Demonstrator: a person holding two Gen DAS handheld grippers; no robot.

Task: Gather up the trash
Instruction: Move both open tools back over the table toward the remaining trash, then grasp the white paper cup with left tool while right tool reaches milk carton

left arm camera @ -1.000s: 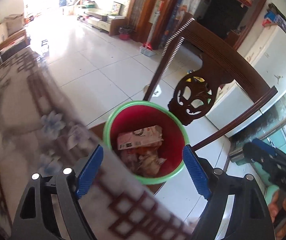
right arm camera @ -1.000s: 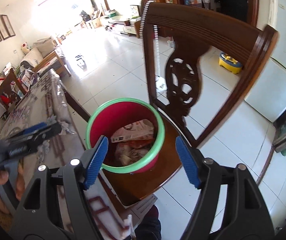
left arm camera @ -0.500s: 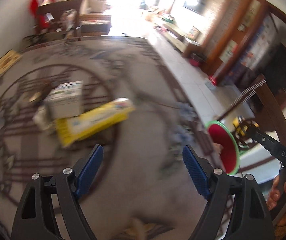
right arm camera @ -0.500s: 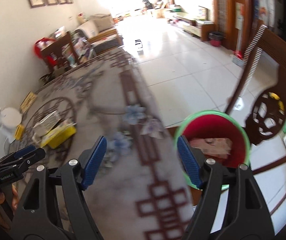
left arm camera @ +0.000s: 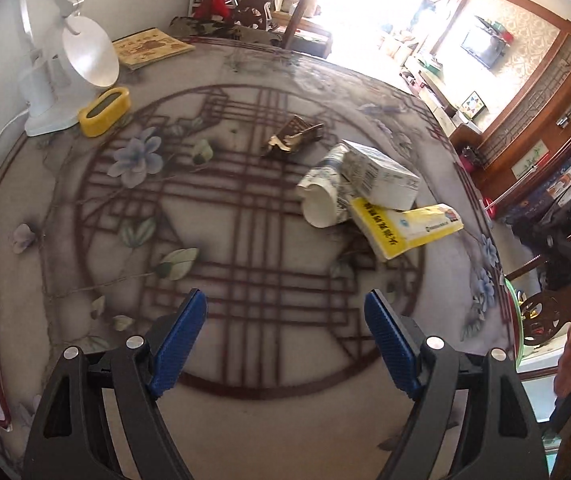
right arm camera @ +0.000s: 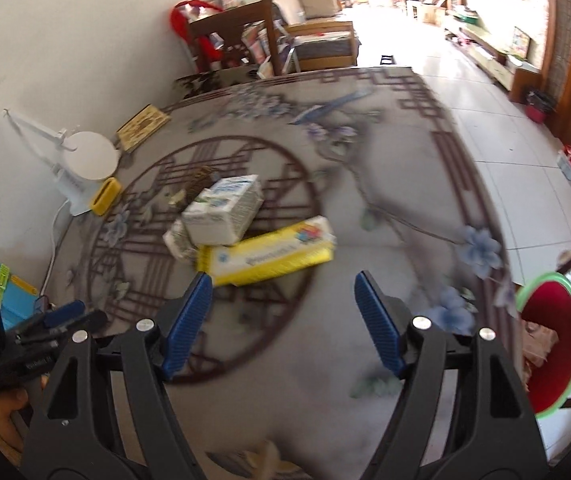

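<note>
Both claws are wide apart and hold nothing. The left gripper [left arm camera: 285, 336] hangs over the patterned table [left arm camera: 245, 420], and the right gripper [right arm camera: 279, 320] does the same; its blue pads have just been opening a little more, with only bare tablecloth between them. The trash sits in one small heap on the table, at about 1 o'clock from the left gripper and at about 11 o'clock from the right one. In the heap, a white carton [left arm camera: 381, 176] leans on top of a crumpled paper cup [left arm camera: 323, 200] and a long yellow box [left arm camera: 405, 228]. A little brown scrap [left arm camera: 293, 138] lies alone just past the heap, at 12 o'clock. All of this looks light and easy to squash. The cup is already bent, so a hard squeeze would flatten it more, which is fine for trash. The carton is on top, so it looks like the best one to take first. Grab it across its short sides, near the middle, so it does not tip out. The yellow box is long and may swing if held by one end, so hold it near the middle too. The red bin with the green rim [right arm camera: 549, 344] waits off the table edge at 3 o'clock in the right wrist view, with some trash inside already.
</note>
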